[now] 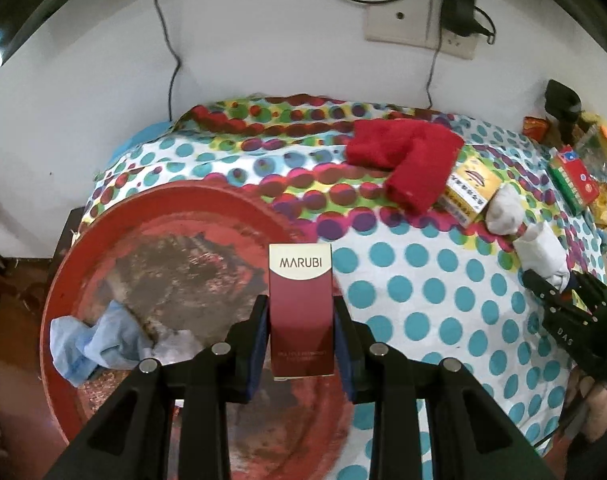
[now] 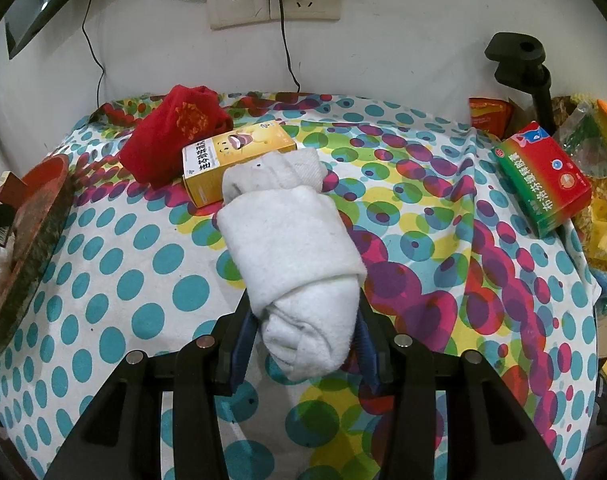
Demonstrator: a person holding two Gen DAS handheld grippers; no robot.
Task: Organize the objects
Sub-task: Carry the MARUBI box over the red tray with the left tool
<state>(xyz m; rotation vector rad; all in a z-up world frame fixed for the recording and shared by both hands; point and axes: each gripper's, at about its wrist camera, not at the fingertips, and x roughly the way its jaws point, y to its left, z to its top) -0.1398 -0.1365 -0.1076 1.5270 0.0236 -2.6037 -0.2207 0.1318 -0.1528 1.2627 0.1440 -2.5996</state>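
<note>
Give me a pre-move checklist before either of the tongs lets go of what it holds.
1. Left tongs shut on the Marubi box: ok.
2. Box over the red tray: ok.
3. Tray has bare room beside the blue cloth: ok.
4. Right tongs shut on the white sock roll: ok.
5. Sock roll lifted off the dotted cloth: cannot tell.
</note>
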